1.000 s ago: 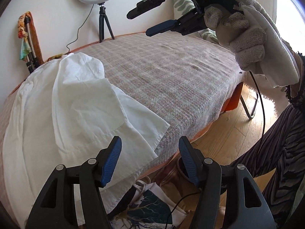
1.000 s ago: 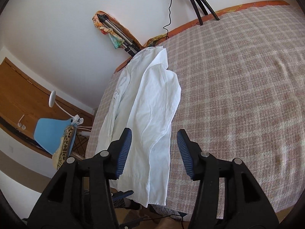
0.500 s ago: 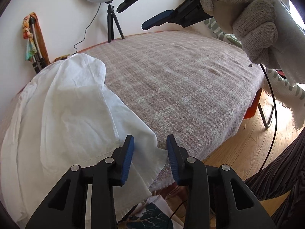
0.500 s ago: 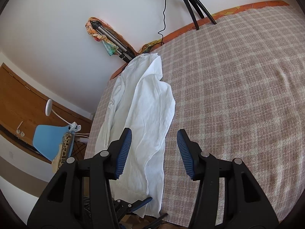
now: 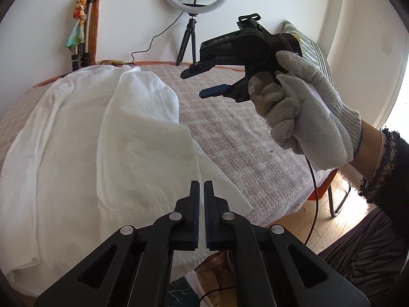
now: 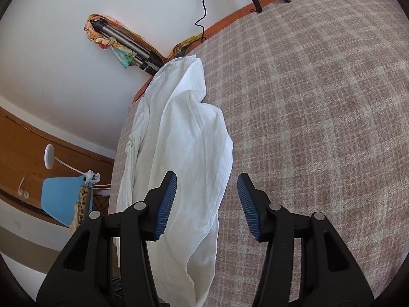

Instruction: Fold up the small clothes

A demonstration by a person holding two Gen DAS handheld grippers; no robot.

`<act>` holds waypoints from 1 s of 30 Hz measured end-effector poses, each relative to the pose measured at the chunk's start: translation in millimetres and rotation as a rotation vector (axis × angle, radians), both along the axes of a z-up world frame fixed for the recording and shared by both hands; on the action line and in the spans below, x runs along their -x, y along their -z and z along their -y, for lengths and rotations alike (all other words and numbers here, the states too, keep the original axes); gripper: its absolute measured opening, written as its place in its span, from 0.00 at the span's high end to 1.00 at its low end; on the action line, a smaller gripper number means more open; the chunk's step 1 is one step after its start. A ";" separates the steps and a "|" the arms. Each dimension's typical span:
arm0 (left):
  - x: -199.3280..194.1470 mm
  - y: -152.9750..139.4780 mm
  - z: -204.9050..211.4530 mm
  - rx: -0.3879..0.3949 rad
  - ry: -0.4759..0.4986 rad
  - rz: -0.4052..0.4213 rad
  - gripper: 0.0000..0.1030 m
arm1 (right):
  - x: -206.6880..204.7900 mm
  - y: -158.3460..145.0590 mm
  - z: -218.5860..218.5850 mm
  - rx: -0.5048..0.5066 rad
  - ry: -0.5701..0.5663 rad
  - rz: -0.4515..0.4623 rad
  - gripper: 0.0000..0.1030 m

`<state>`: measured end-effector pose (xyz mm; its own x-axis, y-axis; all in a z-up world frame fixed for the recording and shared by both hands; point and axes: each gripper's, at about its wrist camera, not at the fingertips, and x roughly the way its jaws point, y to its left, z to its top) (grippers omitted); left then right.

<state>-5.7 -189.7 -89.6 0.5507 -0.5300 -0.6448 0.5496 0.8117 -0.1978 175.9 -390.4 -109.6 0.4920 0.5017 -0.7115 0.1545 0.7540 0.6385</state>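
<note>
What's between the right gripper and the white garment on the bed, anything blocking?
Nothing visible. In the right wrist view the right gripper is open, with the white garment in plain sight past its fingertips on the checked bedspread. No other object lies on or over the cloth there.

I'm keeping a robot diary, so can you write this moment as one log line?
left gripper: shut, at white shirt hem, pinch unclear | right gripper: open, empty, above bed
</note>
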 end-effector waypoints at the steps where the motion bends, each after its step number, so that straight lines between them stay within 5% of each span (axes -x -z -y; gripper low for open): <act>1: 1.5 0.0 0.5 -0.002 0.012 0.010 0.98 | -4.8 3.7 -3.1 0.010 0.003 -0.010 0.49; 5: 6.9 8.9 8.7 -0.031 0.063 -0.036 0.94 | -16.7 10.9 -15.7 0.015 -0.021 -0.027 0.49; 7: 8.3 12.7 15.0 -0.035 0.078 -0.044 0.84 | -18.2 10.5 -21.5 0.040 -0.048 -0.026 0.49; 9: 11.2 14.0 24.6 -0.039 0.095 -0.032 0.61 | -17.1 8.8 -23.8 0.074 -0.060 -0.021 0.49; 11: 15.8 15.9 37.8 -0.078 0.107 0.015 0.53 | -15.4 9.1 -20.1 0.079 -0.059 -0.022 0.49; 16: 16.6 34.3 64.1 -0.227 0.112 0.090 0.59 | -11.2 10.7 0.8 0.054 -0.008 -0.027 0.49; 18: 15.5 35.9 60.6 -0.213 0.110 0.112 0.95 | -10.7 10.8 8.1 0.039 0.007 -0.024 0.49; 30: -8.6 2.1 -8.3 0.045 -0.058 0.004 0.95 | -36.5 32.0 -13.8 0.026 -0.041 -0.053 0.49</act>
